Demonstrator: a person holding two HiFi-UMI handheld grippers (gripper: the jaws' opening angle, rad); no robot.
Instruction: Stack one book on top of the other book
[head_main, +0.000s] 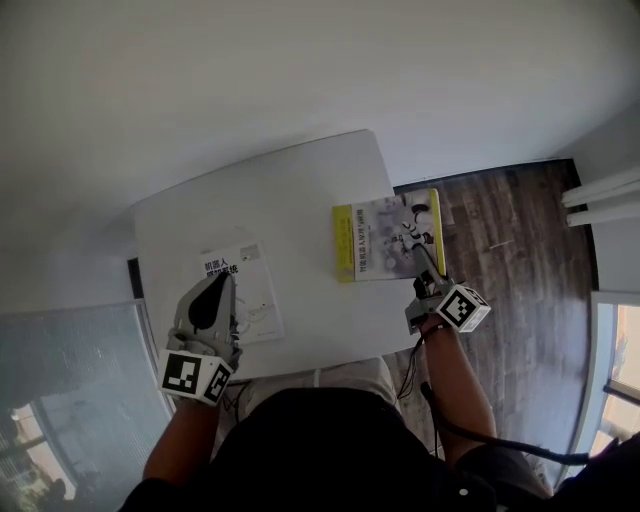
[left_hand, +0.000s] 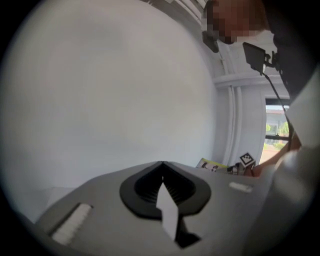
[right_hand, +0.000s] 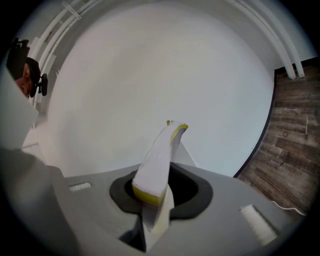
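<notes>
Nearest, the left gripper (head_main: 220, 290) hangs with its jaws together on nothing I can make out, over the near left corner of the white book (head_main: 255, 295), which lies flat on the table (head_main: 290, 190). Farther right, the right gripper (head_main: 418, 248) is clamped on the near edge of the yellow book (head_main: 372, 240), at the table's right edge. There are two books, both thin and probably light; the yellow one bows in the jaws, so a deep hold midway along an edge should carry it flatter.
</notes>
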